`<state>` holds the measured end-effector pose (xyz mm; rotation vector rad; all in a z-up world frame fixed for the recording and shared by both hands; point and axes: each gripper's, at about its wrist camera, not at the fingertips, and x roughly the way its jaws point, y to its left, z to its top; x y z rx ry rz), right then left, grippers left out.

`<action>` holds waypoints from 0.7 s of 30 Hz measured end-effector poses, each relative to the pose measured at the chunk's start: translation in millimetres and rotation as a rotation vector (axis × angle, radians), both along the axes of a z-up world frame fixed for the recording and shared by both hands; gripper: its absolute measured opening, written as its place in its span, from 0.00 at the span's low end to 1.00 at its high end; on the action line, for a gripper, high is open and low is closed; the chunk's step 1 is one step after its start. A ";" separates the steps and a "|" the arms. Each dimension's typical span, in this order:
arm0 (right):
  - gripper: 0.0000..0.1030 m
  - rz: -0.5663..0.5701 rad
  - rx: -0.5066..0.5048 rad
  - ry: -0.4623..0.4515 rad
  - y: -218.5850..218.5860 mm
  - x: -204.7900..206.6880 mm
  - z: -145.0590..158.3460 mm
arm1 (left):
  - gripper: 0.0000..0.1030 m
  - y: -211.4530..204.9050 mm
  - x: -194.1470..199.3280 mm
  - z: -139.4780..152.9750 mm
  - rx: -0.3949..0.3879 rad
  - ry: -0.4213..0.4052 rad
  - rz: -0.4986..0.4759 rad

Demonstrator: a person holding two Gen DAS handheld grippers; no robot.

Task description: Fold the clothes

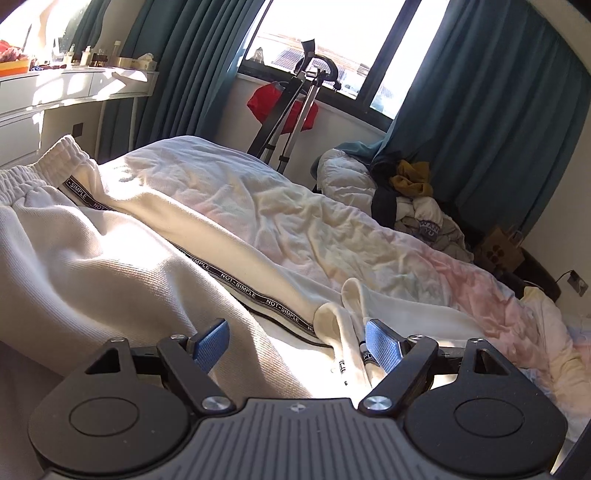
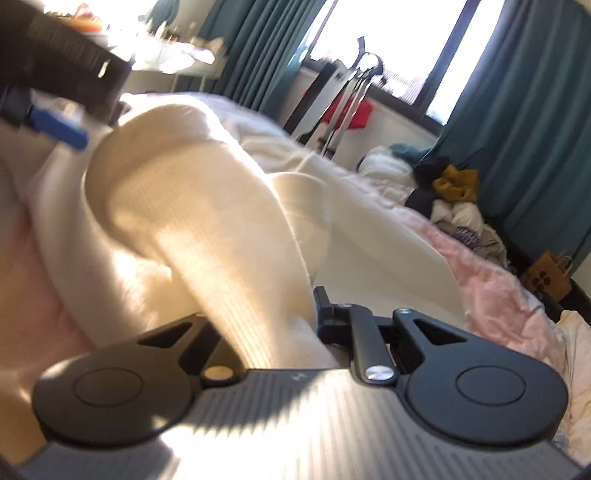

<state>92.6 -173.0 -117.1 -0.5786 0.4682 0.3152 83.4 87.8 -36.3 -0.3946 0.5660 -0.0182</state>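
- One pair of cream sweatpants (image 1: 122, 254) is lying stretched along the bed, its elastic waistband (image 1: 44, 166) at the far left and a black stripe reading NOT-SIMPLE (image 1: 236, 280) running down the leg.
- We are holding our left gripper (image 1: 297, 345) low over the cuff end of those pants, its blue pads (image 1: 382, 341) spread wide with cloth lying between them but not pinched.
- We are seeing a raised fold of the same cream fabric (image 2: 221, 236) filling the right wrist view, passing between the fingers of our right gripper (image 2: 273, 317); the picture is blurred and the fingertips are hidden, so we cannot tell whether they are pinching it.
- Our other gripper's blue pad (image 2: 59, 127) is showing at the upper left of that view.
- We are working on a rumpled pastel bedsheet (image 1: 332, 236), with a heap of other clothes (image 1: 417, 199) lying at the bed's far edge.
- Teal curtains (image 1: 491, 110) are hanging beside a bright window (image 1: 332, 33), a red garment (image 1: 266, 101) is draped on a rack below it, and a white dresser (image 1: 74, 88) is standing at the left.
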 end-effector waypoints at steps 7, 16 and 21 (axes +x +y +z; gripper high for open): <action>0.33 0.068 0.037 0.052 -9.7 -11.9 24.0 | 0.80 4.1 6.2 -2.4 -0.070 -0.036 -0.028; 0.55 0.247 0.396 0.193 -21.4 -61.6 70.4 | 0.80 -2.7 10.3 0.0 -0.086 -0.063 -0.085; 0.55 0.203 0.580 0.167 -39.1 -50.8 75.1 | 0.78 -10.6 36.4 4.1 -0.063 -0.036 -0.129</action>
